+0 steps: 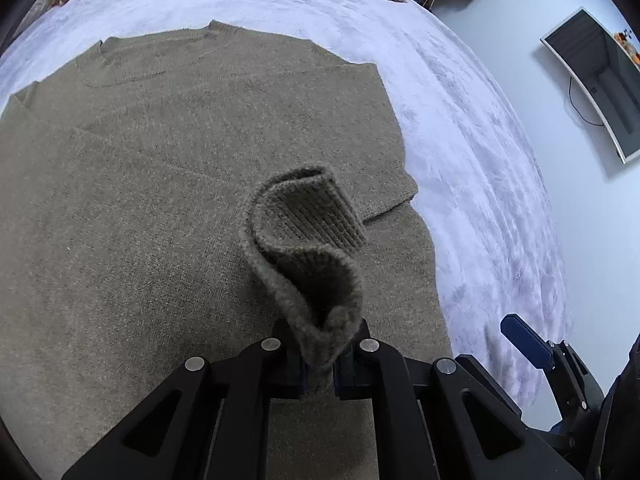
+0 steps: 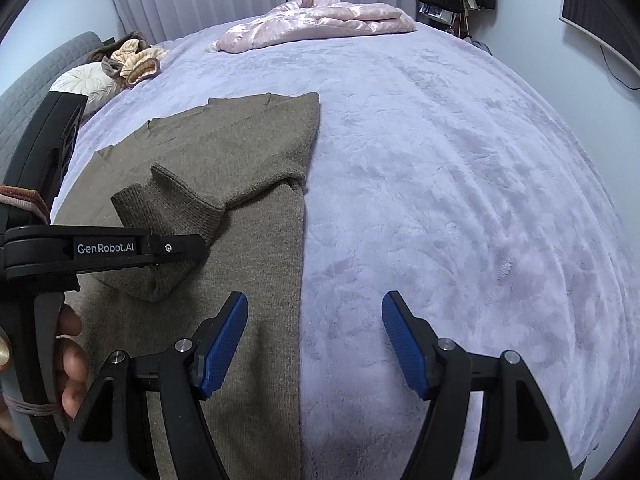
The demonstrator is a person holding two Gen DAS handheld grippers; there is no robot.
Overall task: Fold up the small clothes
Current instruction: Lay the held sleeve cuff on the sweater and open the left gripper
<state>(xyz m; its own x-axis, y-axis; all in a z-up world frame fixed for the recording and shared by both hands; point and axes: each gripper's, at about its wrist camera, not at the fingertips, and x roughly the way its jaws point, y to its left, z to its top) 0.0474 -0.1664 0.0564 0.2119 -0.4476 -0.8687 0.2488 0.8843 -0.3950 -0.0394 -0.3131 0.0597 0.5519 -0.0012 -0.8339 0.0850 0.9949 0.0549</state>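
An olive-brown knit sweater (image 1: 160, 184) lies flat on the lavender bed cover, its right side folded in to a straight edge; it also shows in the right wrist view (image 2: 248, 184). My left gripper (image 1: 318, 364) is shut on the sweater's ribbed sleeve cuff (image 1: 308, 236) and holds it a little above the sweater body. In the right wrist view the left gripper (image 2: 188, 250) shows from the side, with the cuff (image 2: 172, 216) in it. My right gripper (image 2: 314, 344) is open and empty, over the sweater's right edge and the bare cover. One of its blue pads (image 1: 524, 340) shows in the left wrist view.
The lavender plush cover (image 2: 460, 200) spreads wide to the right. A pink quilted jacket (image 2: 320, 20) lies at the far end of the bed. Beige and brown clothes (image 2: 132, 60) and a white pillow (image 2: 88, 82) sit at the far left. A wall screen (image 1: 596, 80) hangs on the right.
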